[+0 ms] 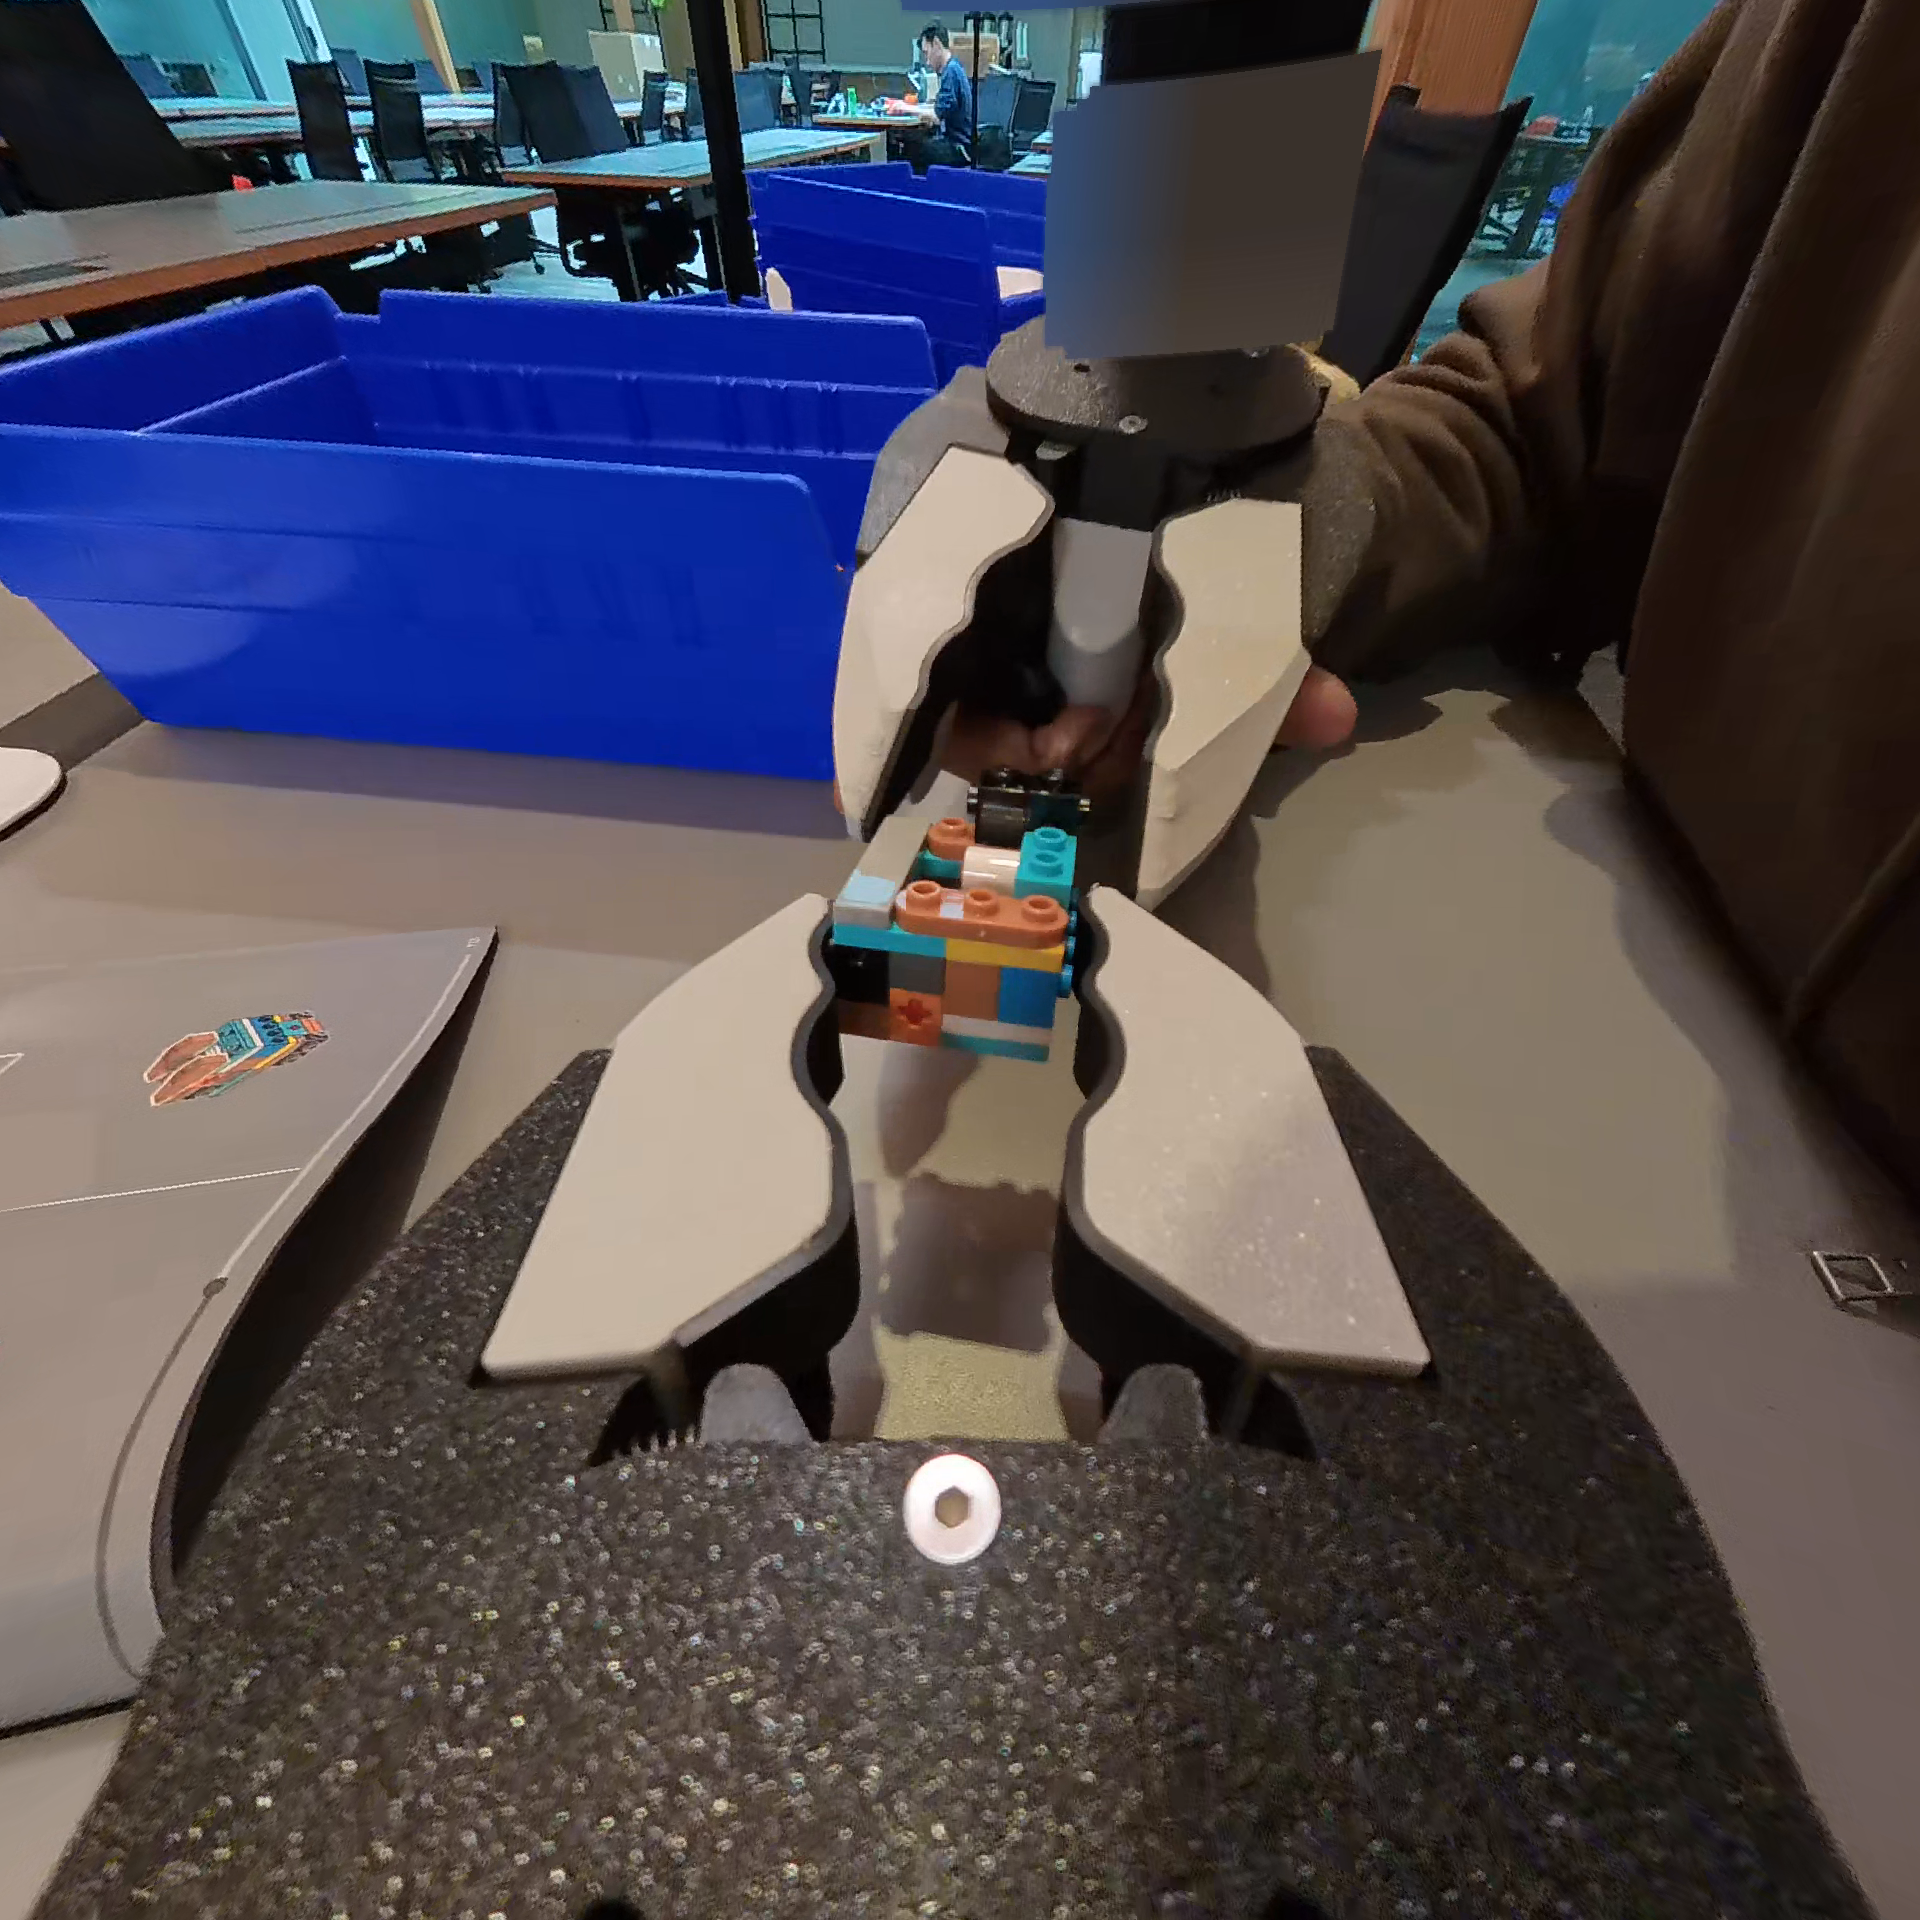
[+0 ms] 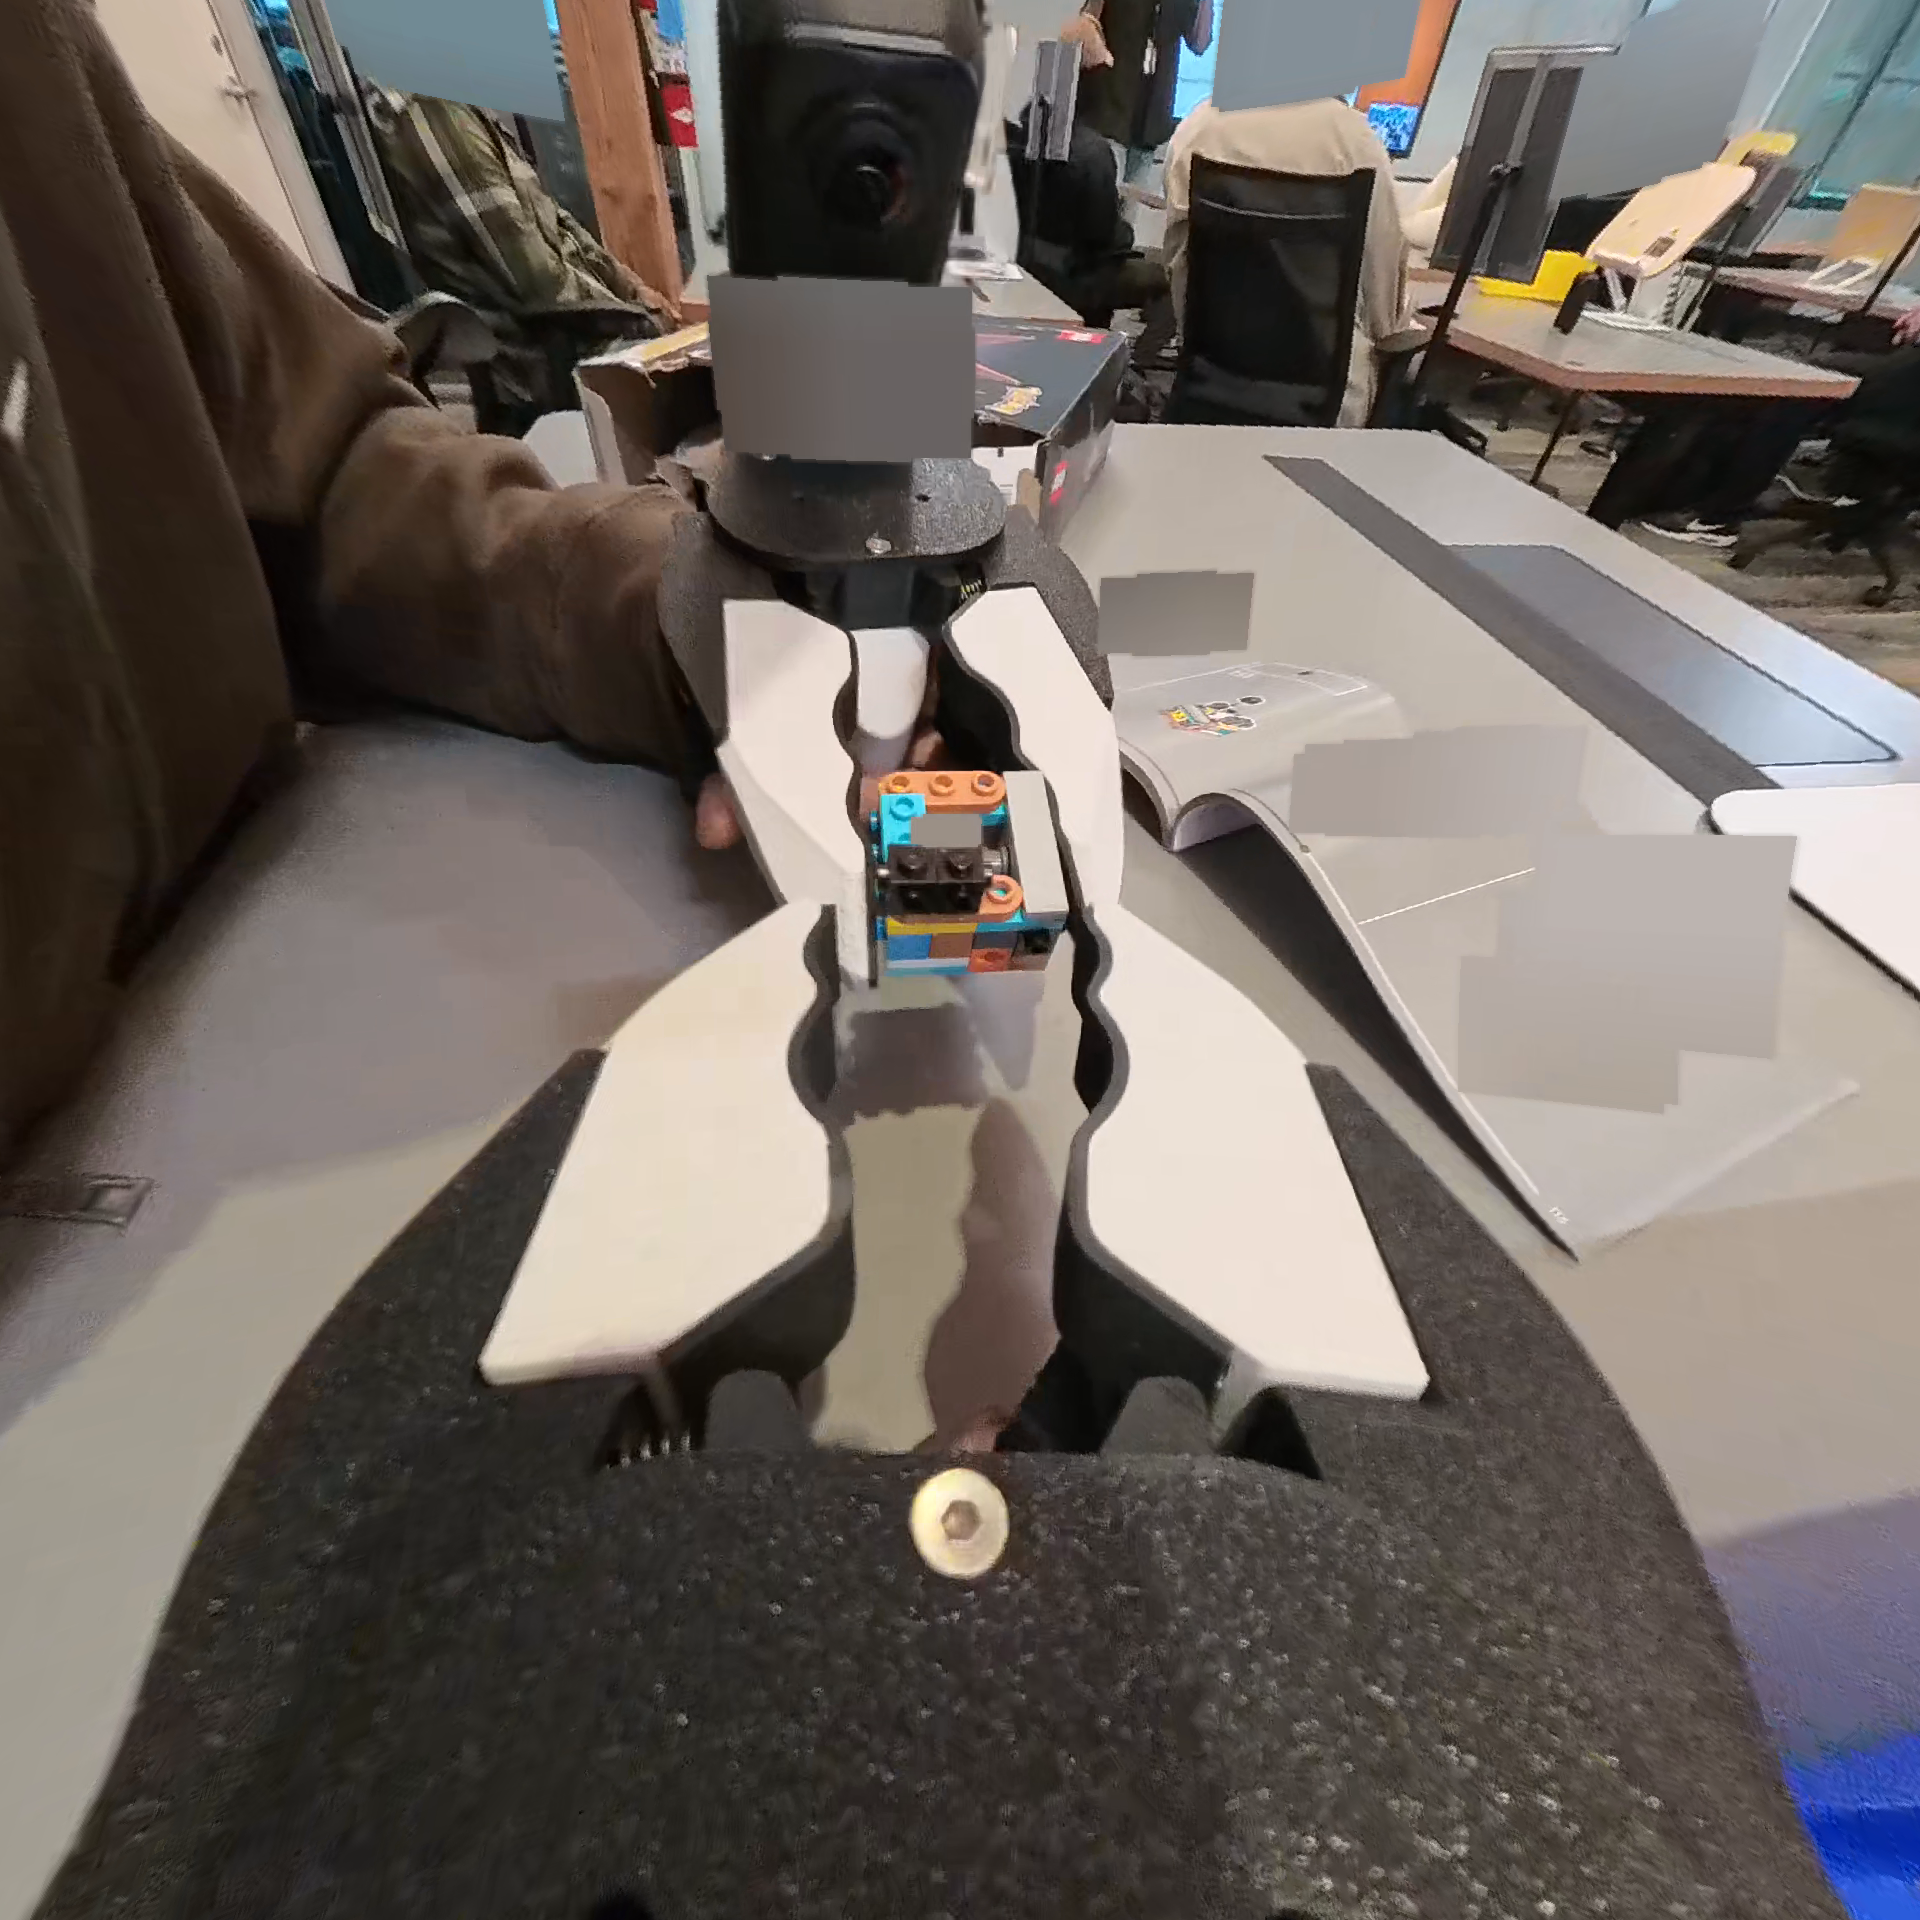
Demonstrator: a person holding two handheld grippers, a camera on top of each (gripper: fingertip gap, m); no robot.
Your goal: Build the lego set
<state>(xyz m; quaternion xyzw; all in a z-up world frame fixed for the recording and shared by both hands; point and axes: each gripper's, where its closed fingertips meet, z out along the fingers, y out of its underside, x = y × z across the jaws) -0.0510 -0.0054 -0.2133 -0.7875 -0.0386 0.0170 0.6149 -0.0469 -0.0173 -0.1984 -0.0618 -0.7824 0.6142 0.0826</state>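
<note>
Clamping studded lego block (image 1: pixel 951 961), grey scalloped left gripper (image 1: pixel 954 935).

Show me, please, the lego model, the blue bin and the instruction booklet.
lego model (image 1: pixel 951 966), left wrist view, its multicoloured side.
blue bin (image 1: pixel 416 582), left wrist view, its near wall.
instruction booklet (image 2: pixel 1382 894), right wrist view, its open page.

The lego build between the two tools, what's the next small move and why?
Probably press the black piece home with the right tool while the left tool braces. The left tool clamps the lego build above the table, and the black piece sits at the end that faces the right tool.
</note>
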